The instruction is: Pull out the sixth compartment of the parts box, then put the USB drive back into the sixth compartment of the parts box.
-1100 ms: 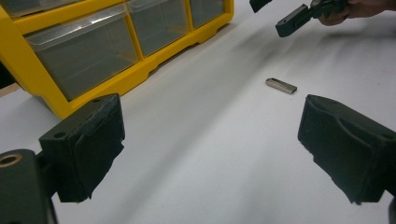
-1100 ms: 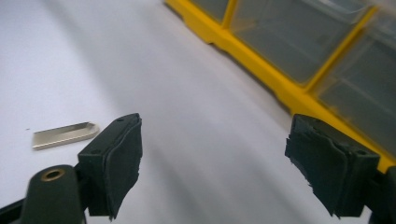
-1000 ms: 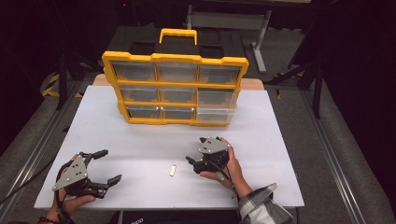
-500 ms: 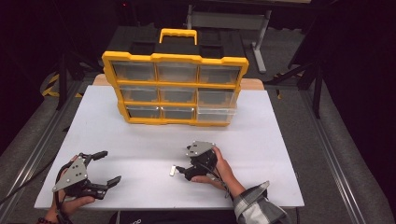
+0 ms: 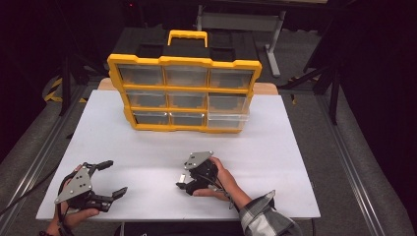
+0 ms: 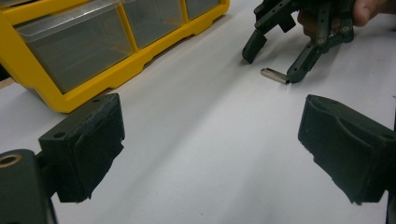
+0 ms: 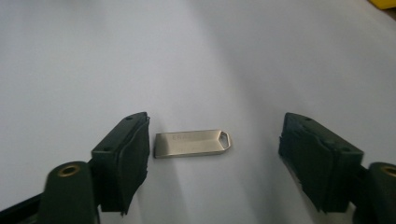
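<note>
A small silver USB stick (image 7: 192, 143) lies flat on the white table (image 5: 275, 147), between the jaws of my right gripper (image 7: 215, 158). That gripper is open, low over the table, and its left pad (image 7: 133, 154) almost touches the stick's plain end. In the high view the right gripper (image 5: 182, 179) sits at front centre over the stick (image 5: 182, 177). My left gripper (image 5: 114, 178) rests open at the front left with nothing between its jaws. The left gripper view looks across the table at the right gripper (image 6: 272, 65) and the stick (image 6: 274, 75).
A yellow organizer (image 5: 184, 93) with clear drawers and a carry handle stands at the back of the table. Its bottom right drawer (image 5: 227, 120) sticks out a little. Bare white tabletop lies between the organizer and both grippers.
My right gripper has moved left and toward the front edge, and its open jaws now straddle the USB stick. The left gripper has not moved.
</note>
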